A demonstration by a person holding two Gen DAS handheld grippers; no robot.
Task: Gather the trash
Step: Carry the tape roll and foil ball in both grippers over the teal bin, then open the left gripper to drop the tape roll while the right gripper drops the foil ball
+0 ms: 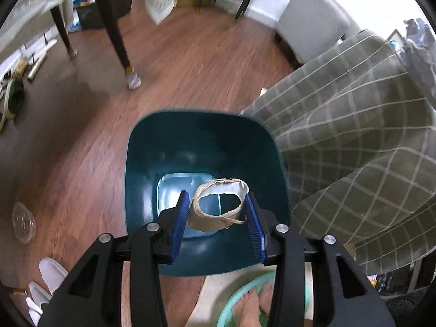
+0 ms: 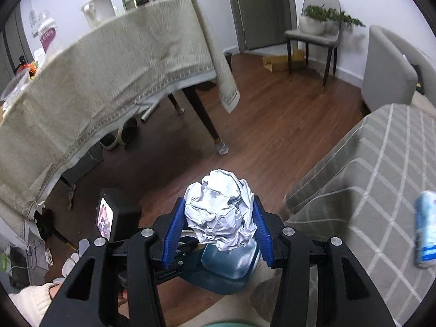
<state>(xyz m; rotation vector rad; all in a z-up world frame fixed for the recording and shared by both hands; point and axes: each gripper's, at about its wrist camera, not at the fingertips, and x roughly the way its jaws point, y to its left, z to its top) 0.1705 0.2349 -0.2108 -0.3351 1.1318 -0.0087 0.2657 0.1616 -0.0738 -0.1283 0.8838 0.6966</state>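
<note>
Basically featherweight stuff: cardboard tape core (image 1: 220, 207) over teal bin (image 1: 163, 141), touching left gripper's (image 1: 216, 223) spread pads, prob just let go. Crushes easy, so pinch across rim lightly. Right gripper (image 2: 218, 231) clamped on crumpled paper ball (image 2: 220, 212), springy, above bin too. Only right view shows blue packet (image 2: 425, 229) on checked cover.
</note>
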